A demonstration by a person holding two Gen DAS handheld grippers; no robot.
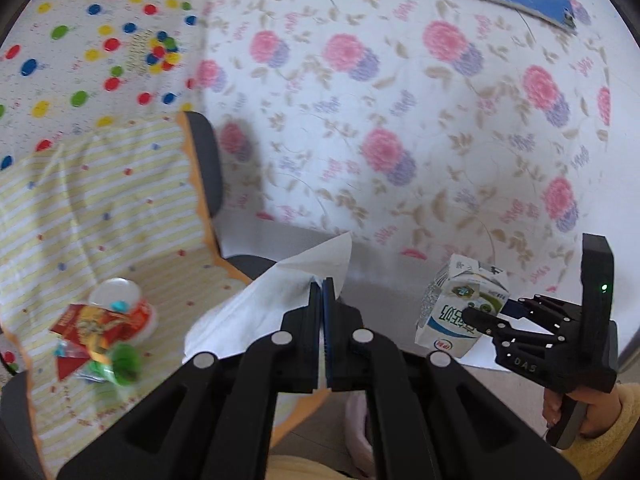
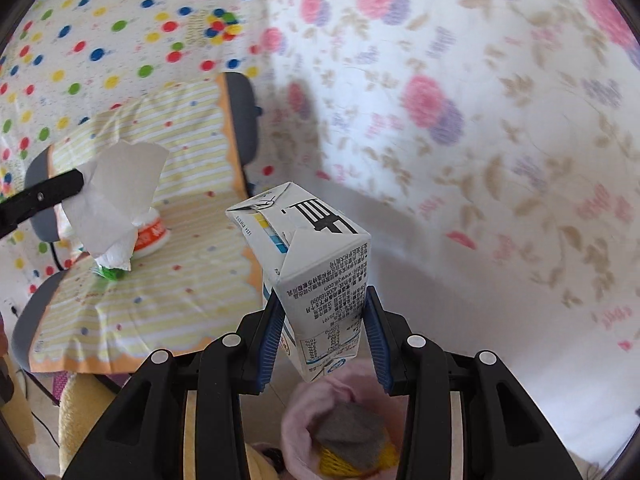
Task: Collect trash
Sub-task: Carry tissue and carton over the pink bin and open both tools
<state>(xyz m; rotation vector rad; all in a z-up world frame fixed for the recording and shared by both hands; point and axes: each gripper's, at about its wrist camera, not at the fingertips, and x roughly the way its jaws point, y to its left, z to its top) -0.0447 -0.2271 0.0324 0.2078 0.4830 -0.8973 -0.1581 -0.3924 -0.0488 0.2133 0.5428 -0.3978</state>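
My left gripper (image 1: 322, 286) is shut on a white paper tissue (image 1: 264, 312), which hangs to its left in the air; the tissue (image 2: 116, 204) also shows at the left of the right wrist view. My right gripper (image 2: 324, 312) is shut on a white milk carton (image 2: 316, 276), its blue pads pressing both sides. The carton (image 1: 452, 308) and the right gripper (image 1: 486, 314) appear at the lower right of the left wrist view. On a chair's yellow striped cover (image 1: 120, 200) lies a heap of trash: a white cup (image 1: 120, 296), a red wrapper (image 1: 92, 328) and green pieces (image 1: 124, 364).
A bed with a flowered sheet (image 1: 400, 120) fills the right and back. A dotted cloth (image 1: 80, 40) lies behind the chair. The chair's grey frame (image 1: 208, 168) borders the cover. A person's hand (image 1: 592, 408) in a yellow sleeve holds the right gripper. A pink slipper (image 2: 316, 420) is below.
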